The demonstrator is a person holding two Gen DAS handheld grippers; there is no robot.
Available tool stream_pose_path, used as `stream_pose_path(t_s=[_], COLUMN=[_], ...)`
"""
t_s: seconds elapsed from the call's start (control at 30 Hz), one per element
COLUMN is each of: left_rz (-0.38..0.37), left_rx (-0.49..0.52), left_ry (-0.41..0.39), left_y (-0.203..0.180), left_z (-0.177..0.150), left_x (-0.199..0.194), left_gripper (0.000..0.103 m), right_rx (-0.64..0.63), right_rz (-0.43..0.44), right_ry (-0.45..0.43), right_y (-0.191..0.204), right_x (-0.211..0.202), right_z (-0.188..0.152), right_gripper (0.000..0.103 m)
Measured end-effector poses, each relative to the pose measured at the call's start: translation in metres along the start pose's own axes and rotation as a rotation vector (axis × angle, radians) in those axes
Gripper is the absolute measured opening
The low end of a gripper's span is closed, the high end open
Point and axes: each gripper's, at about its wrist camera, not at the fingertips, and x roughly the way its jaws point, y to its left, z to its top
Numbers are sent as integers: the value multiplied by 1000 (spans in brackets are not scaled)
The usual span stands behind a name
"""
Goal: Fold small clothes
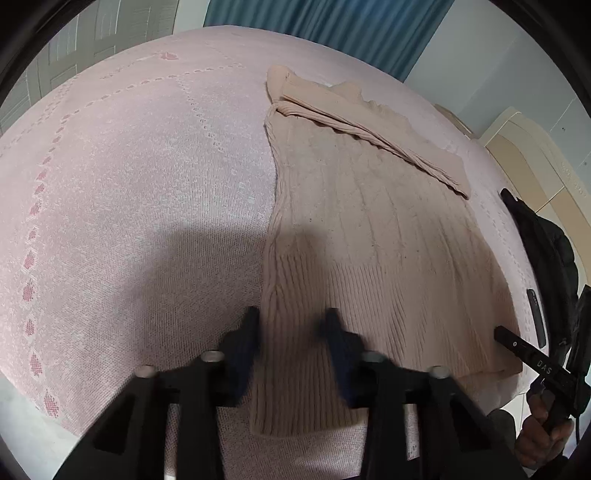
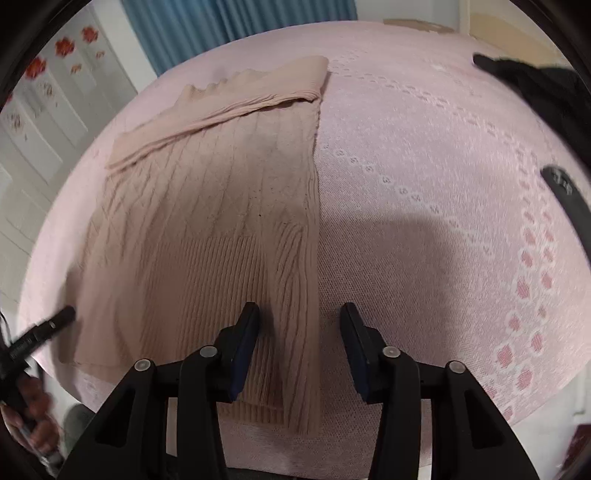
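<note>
A beige ribbed knit sweater [image 1: 369,221] lies flat on the pink bedspread [image 1: 129,184], its sleeves folded across the top. My left gripper [image 1: 291,325] is open, its fingers straddling the sweater's near left hem corner. In the right wrist view the sweater [image 2: 207,221] lies at left. My right gripper [image 2: 299,321] is open over the sweater's near right hem edge, left finger over the knit, right finger over the bedspread [image 2: 424,203]. The right gripper's finger [image 1: 517,345] shows at the right edge of the left view; the left gripper's finger [image 2: 51,326] shows at the left edge of the right view.
A dark phone [image 1: 537,317] lies on the bed right of the sweater. A black garment [image 2: 535,88] sits at the far right of the bed. Blue curtains [image 1: 332,33] hang behind the bed. A cream headboard [image 1: 535,158] stands at the right.
</note>
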Motion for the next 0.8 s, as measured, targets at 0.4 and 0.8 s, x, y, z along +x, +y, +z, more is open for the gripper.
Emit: stream_pose_path(t_s=[0.4, 0.8], left_rz=[-129, -115], left_rx=[-100, -112], left_ry=[28, 42], left_y=[18, 15], left_z=[-12, -11], left_x=[-1, 2], left_gripper=[14, 11], right_rx=[-18, -17], right_rz=[34, 43], right_ry=[9, -6], right_y=[1, 0], right_x=[-1, -3], right_z=[-7, -9], right_gripper=[25, 23])
